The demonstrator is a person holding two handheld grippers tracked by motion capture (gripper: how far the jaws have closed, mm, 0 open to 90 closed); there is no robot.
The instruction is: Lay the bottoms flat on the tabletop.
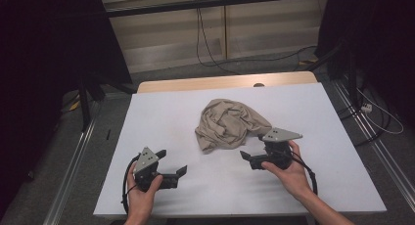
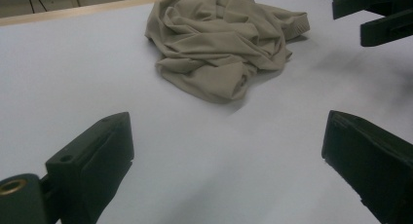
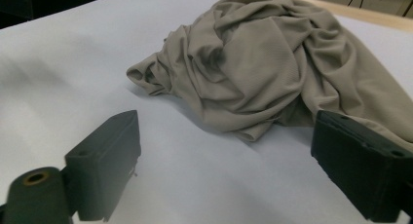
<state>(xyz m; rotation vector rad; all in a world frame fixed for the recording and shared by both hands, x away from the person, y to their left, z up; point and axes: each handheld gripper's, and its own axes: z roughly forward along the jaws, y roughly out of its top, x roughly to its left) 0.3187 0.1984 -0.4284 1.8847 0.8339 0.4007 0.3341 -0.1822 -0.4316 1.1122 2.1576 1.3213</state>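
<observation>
A crumpled beige cloth lies bunched near the middle of the white table. My right gripper is just right of the cloth's near edge, jaws open and pointing left at it; in the right gripper view the cloth lies just beyond the open gripper, nothing between the pads. My left gripper rests at the front left, open and empty. In the left gripper view the cloth lies well ahead of the gripper, and the right gripper is at top right.
The table's far edge shows a wooden strip. Cables run across the floor behind it, and dark stands flank both sides. White tabletop lies bare around the cloth.
</observation>
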